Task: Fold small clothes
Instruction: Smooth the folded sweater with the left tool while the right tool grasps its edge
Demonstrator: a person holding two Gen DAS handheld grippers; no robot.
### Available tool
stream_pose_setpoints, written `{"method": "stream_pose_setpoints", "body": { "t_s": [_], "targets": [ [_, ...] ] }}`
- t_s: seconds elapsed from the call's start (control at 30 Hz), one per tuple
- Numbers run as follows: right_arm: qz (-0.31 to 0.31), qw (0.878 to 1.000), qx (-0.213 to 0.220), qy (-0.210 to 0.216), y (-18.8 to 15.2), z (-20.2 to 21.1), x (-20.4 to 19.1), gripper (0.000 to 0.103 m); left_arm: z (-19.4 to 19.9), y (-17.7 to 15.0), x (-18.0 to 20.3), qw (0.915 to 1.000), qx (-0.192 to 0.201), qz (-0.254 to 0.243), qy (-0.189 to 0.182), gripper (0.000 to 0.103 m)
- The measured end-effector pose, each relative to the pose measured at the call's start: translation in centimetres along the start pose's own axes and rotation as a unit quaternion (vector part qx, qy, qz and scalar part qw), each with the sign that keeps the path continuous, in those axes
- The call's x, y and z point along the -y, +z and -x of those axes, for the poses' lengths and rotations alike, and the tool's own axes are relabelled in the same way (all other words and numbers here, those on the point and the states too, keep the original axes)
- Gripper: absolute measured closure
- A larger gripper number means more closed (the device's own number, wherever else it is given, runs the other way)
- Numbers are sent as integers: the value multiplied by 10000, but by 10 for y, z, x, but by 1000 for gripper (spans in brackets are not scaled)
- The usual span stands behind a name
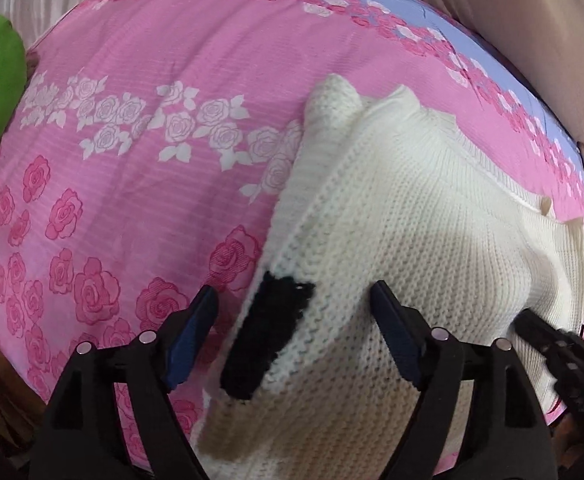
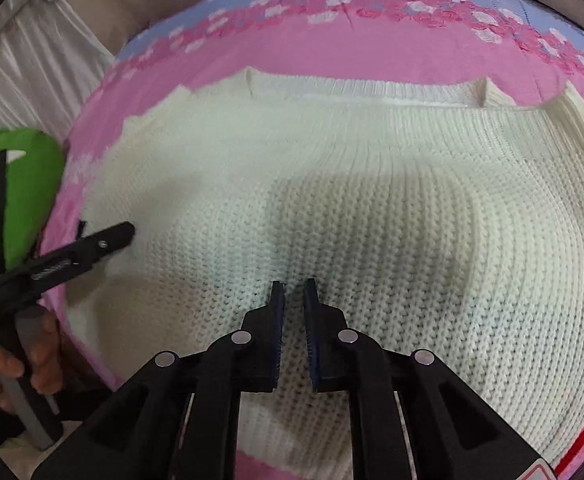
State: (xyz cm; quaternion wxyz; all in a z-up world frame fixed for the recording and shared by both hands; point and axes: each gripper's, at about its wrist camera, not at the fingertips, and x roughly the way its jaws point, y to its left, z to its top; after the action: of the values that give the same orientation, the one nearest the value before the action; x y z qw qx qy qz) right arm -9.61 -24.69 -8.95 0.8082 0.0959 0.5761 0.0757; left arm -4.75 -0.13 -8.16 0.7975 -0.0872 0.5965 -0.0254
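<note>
On pink rose bedsheet (image 1: 140, 152): white knit sweater (image 2: 372, 208) lies flat. Soft, floppy, probably stretchy; grab at edge. Left gripper (image 1: 294, 312) jaws wide, empty; right gripper (image 2: 293, 286) nearly closed, holding nothing.

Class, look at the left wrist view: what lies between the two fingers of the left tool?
The left tool is open; between its fingers, in the left wrist view, lies the white knitted sweater's edge with its black patch, on the pink bedsheet.
</note>
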Motion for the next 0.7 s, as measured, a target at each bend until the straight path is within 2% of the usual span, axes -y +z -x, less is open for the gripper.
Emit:
{"method": "stream_pose_setpoints", "body": {
  "t_s": [0.1,0.13,0.23,0.27,0.33,0.4,0.5,0.57,0.67,0.7],
  "targets": [
    [30,9990,406,191,12,27,-14,94,2,-3,-2,10000,66,-14,11,25],
    [63,9990,414,185,16,26,-17,94,3,-4,-2,10000,90,-1,6,25],
    [190,9998,-21,-67,21,-14,-17,94,13,-5,0,9998,194,-10,-3,26],
    [204,9997,-41,-150,21,-23,-16,97,20,-3,-2,9996,272,-15,-28,26],
    [46,9999,121,-14,24,-4,-18,96,32,-1,-9,9987,479,100,-128,25],
    [-76,9985,535,43,23,27,-11,96,36,2,-18,9980,498,306,-252,25],
    [-452,9940,849,-529,15,58,36,96,34,3,-24,9978,431,461,-210,25],
    [-1037,9873,814,-889,6,64,91,96,32,2,-21,9985,439,323,-102,25],
    [-1899,9700,839,-1262,-7,67,169,96,27,2,-3,9990,417,-46,133,25],
    [-2012,9669,766,-1372,-7,60,189,101,24,3,6,9989,390,-172,171,25]
  ]
}}
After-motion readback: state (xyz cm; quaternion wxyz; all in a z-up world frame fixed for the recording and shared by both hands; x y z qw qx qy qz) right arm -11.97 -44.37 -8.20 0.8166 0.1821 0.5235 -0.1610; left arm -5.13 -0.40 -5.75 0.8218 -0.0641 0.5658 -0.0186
